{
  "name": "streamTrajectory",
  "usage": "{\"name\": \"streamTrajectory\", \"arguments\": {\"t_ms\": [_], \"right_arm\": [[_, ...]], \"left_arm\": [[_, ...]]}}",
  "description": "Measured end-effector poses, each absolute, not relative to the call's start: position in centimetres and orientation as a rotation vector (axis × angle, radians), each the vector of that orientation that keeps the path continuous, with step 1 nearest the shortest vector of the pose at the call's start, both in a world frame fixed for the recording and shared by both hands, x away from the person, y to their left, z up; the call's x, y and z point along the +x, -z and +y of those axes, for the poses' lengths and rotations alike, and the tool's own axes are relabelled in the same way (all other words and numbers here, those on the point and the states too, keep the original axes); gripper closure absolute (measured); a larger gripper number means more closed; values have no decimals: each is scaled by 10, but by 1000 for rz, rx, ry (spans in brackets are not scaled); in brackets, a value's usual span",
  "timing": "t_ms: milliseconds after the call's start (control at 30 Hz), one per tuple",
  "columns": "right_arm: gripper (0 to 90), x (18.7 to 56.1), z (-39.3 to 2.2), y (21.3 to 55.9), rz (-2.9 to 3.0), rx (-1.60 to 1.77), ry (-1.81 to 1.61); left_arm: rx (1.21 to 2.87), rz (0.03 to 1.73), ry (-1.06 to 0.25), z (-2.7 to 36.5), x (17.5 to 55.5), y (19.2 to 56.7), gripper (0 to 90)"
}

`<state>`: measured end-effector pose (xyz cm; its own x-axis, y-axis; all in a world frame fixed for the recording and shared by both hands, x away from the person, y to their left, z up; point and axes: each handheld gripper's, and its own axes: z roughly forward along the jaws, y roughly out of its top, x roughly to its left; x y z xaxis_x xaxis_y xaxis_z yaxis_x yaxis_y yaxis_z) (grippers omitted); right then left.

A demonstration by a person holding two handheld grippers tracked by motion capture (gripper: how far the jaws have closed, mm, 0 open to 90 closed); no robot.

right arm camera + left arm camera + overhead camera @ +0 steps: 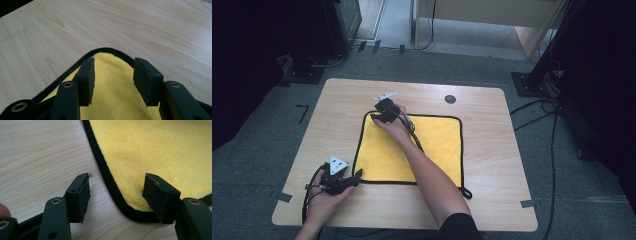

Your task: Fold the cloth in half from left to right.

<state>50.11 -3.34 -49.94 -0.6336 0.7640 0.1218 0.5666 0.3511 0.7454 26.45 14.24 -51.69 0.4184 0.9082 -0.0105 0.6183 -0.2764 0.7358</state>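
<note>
Straddling yellow cloth point(432, 145) corners — left gripper point(115, 195) and right gripper point(113, 77), both apart

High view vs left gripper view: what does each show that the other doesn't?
High view alone: the whole yellow cloth, both forearms, the right claw at the cloth's far left corner, a dark round spot on the table. Left gripper view alone: the left claw up close, jaws apart, straddling the cloth's black-edged near corner. Shared: the cloth, the wooden table and the left claw.
</note>
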Motion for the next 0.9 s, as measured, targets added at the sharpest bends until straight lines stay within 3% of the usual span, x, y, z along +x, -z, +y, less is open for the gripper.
{"name": "streamTrajectory", "arguments": {"t_ms": [167,267,433,533,667,900], "right_arm": [[519,514,-19,504,2368,1214,-1111],[510,519,-11,507,2385,1199,-1041],[531,525,-8,509,2392,1193,-1023],[627,524,-7,509,2406,1149,-1017],[841,519,-4,505,2430,1097,-962],[862,510,-15,485,2381,1040,-1034]], "left_arm": [[2017,1246,-533,143,264,516,470],[2023,1198,-494,143,263,517,611],[2010,1186,-420,147,265,516,734],[2007,1199,-352,150,269,515,809],[2029,1219,-311,152,270,511,854],[1972,1173,-362,149,262,497,863]]}}
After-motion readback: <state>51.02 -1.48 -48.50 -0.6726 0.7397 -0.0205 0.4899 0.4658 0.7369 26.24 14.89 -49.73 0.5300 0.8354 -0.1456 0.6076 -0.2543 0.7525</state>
